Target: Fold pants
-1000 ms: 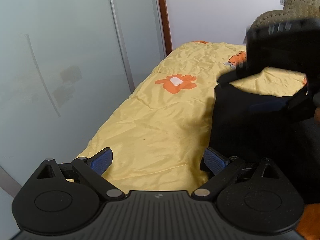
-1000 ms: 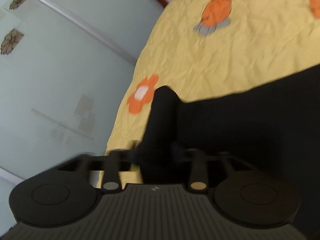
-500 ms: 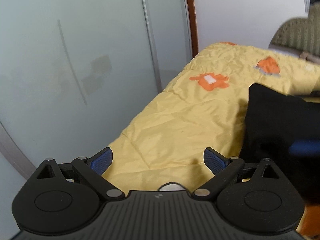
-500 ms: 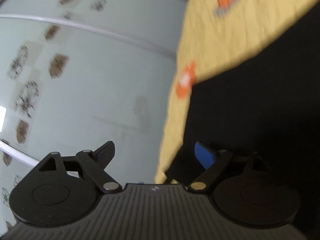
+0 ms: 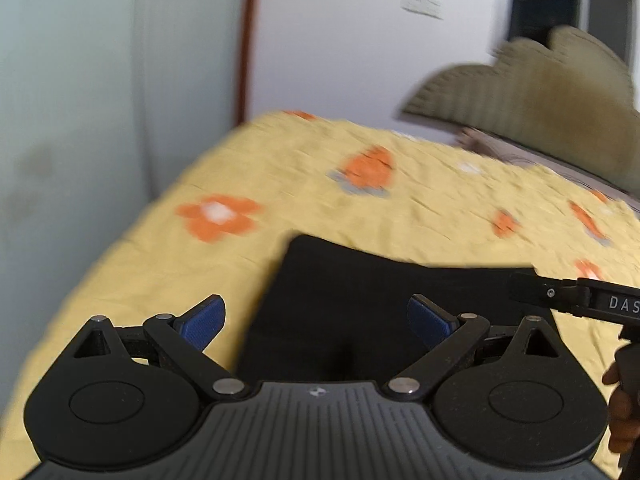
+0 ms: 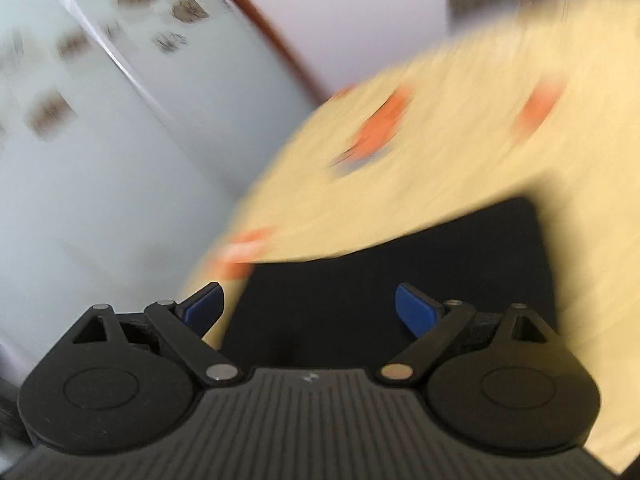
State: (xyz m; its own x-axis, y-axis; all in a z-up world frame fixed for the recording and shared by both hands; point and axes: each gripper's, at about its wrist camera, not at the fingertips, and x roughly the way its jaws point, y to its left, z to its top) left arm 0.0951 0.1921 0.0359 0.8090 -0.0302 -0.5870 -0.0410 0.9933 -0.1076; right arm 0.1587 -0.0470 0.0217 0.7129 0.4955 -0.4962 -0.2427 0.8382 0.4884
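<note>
The black pants [image 5: 360,280] lie folded in a flat rectangle on the yellow bed cover [image 5: 280,168] with orange flowers. My left gripper [image 5: 316,322] is open and empty, held above the near edge of the pants. My right gripper [image 6: 308,310] is open and empty, also above the pants [image 6: 400,256]. Part of the right gripper shows at the right edge of the left wrist view [image 5: 580,296]. Both views are blurred by motion.
A frosted glass sliding door [image 5: 100,80] runs along the left side of the bed. A white wall [image 5: 340,40] stands behind it. A beige cushion or headboard [image 5: 540,88] is at the far right.
My right gripper let go of the pants and opened; the pants now lie flat. Both grippers swung back, and the left view turned right toward the pants.
</note>
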